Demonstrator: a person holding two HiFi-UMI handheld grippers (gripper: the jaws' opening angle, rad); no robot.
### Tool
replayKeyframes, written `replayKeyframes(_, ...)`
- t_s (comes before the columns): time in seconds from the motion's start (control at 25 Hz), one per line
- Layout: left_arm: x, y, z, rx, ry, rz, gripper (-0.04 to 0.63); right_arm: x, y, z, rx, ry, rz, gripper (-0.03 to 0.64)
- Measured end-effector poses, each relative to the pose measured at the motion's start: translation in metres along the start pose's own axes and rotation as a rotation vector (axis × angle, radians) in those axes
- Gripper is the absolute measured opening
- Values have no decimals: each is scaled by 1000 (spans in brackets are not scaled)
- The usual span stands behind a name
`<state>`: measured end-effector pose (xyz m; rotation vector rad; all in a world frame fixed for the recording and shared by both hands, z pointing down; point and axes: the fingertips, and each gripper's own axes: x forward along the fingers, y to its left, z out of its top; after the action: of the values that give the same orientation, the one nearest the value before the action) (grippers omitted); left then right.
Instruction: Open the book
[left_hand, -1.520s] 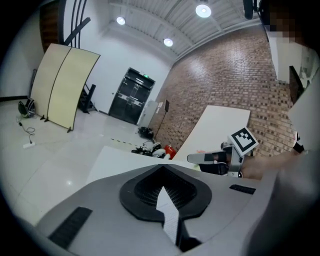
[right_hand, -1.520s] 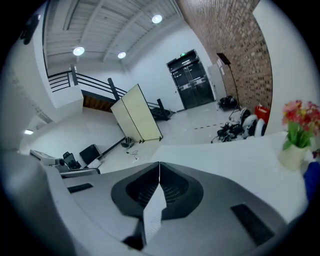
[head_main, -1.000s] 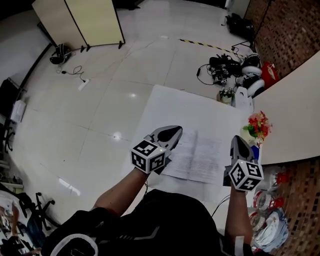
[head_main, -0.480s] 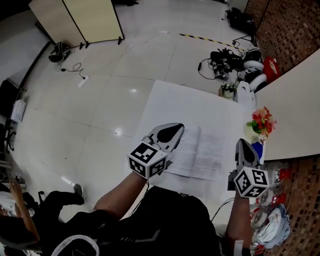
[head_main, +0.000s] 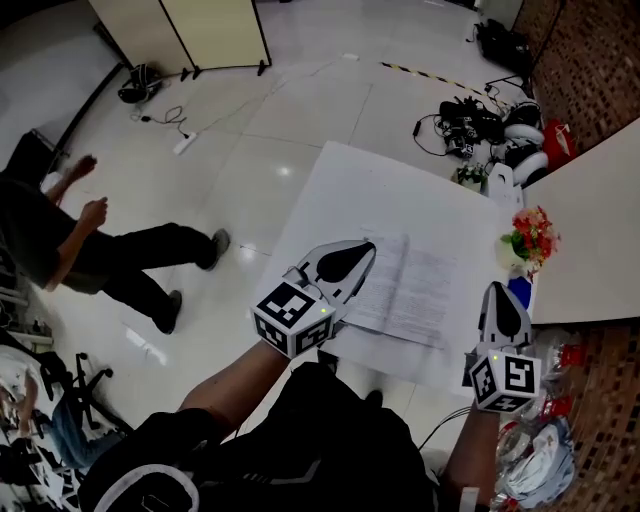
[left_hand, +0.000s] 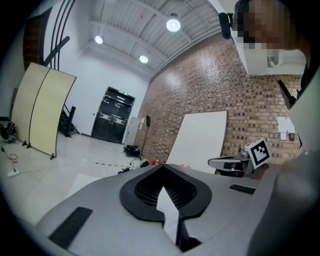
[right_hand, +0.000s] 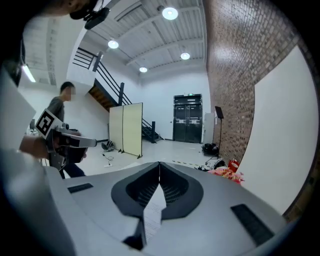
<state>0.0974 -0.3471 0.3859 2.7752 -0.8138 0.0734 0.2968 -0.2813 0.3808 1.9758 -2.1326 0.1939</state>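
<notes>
The book (head_main: 408, 290) lies open on the white table (head_main: 370, 190), its printed pages facing up. My left gripper (head_main: 364, 249) hovers over the book's left page, shut and holding nothing. My right gripper (head_main: 498, 291) is shut and empty too, off the book's right edge near the table's right side. In the left gripper view the left gripper (left_hand: 162, 167) shows its tips meeting, with white paper (left_hand: 168, 209) below. In the right gripper view the right gripper (right_hand: 159, 164) is closed, and a printed page (right_hand: 149, 216) shows through the slit.
A vase of red flowers (head_main: 530, 236) and a blue cup (head_main: 518, 291) stand at the table's right edge beside a white board (head_main: 600, 220). A person (head_main: 90, 245) walks on the floor at left. Cables and gear (head_main: 485, 125) lie beyond the table.
Both grippers have drawn back a little from the book toward me, the right one further to the right. A person has walked into view on the floor at left.
</notes>
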Motion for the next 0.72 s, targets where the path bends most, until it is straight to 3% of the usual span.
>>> replayKeyframes(0.36,-70,-104,-7,13,-33,167,-5,-99,-5,-4,36,-84,157,2)
replayKeyframes(0.52,-111,-139,-6,49,-23,183,-5,-131,7,-4,60,-111,182,2)
replayKeyframes(0.72,-167,-156,-9,56,-51,200,-5,-162,58,-14,68,-103,199,2)
